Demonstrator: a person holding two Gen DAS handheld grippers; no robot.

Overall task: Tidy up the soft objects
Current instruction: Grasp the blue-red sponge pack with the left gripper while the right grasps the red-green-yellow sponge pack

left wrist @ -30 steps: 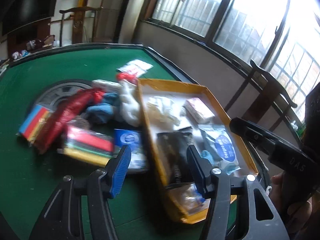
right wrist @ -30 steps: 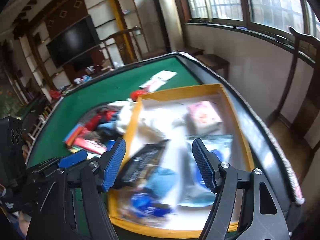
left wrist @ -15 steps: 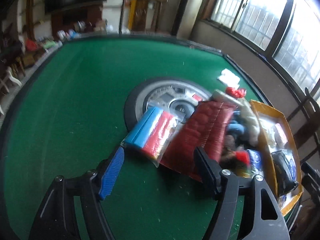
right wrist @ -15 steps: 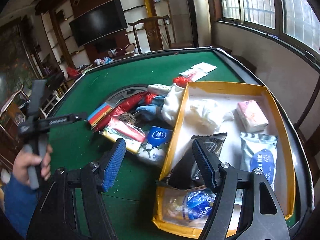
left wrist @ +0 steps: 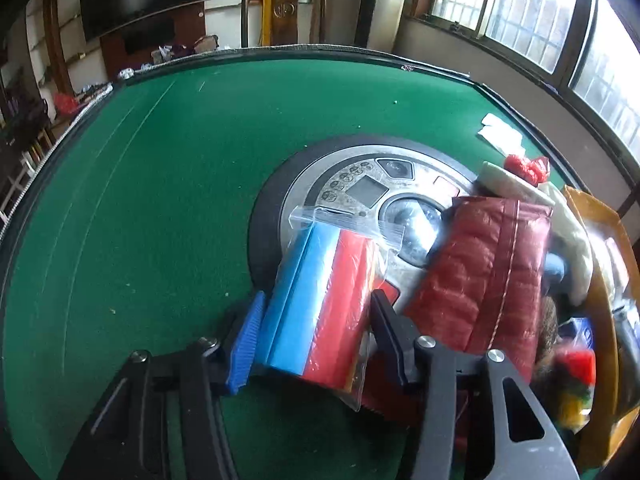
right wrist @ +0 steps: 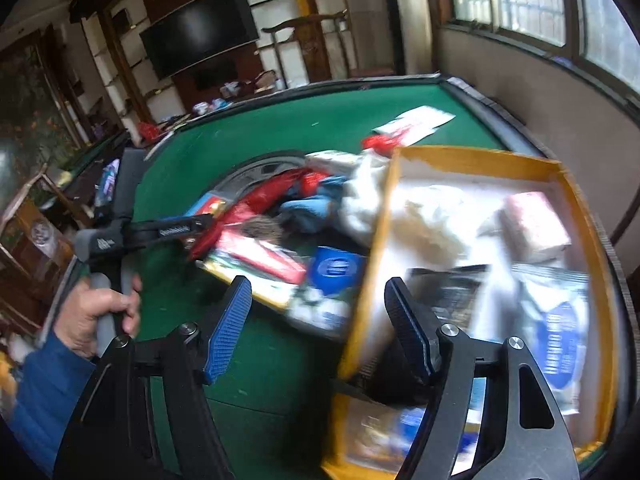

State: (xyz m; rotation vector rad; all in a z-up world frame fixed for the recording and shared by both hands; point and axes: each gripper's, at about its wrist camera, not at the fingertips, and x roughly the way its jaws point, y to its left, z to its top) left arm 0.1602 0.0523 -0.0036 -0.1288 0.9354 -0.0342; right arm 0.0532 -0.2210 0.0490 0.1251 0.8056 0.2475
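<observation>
My left gripper (left wrist: 316,324) is open, its fingers on either side of a clear bag of blue and red cloths (left wrist: 320,300) that lies on the green table; I cannot tell if the pads touch it. A red quilted pouch (left wrist: 484,280) lies just right of it. My right gripper (right wrist: 316,320) is open and empty, over the left wall of the yellow box (right wrist: 376,256). The box holds a white cloth (right wrist: 432,216), a pink pack (right wrist: 536,224) and a blue-and-white pack (right wrist: 560,340). The left gripper also shows in the right wrist view (right wrist: 200,226).
A round grey control panel (left wrist: 372,196) is set in the green table (left wrist: 160,200). A pile of packs lies beside the box: a blue tissue pack (right wrist: 336,268) and a red-and-yellow pack (right wrist: 260,260). White packets (left wrist: 500,136) lie at the far edge.
My left gripper swung left from the box to the pile and moved down around the blue and red bag. My right gripper drew back and shifted left, over the box's left wall.
</observation>
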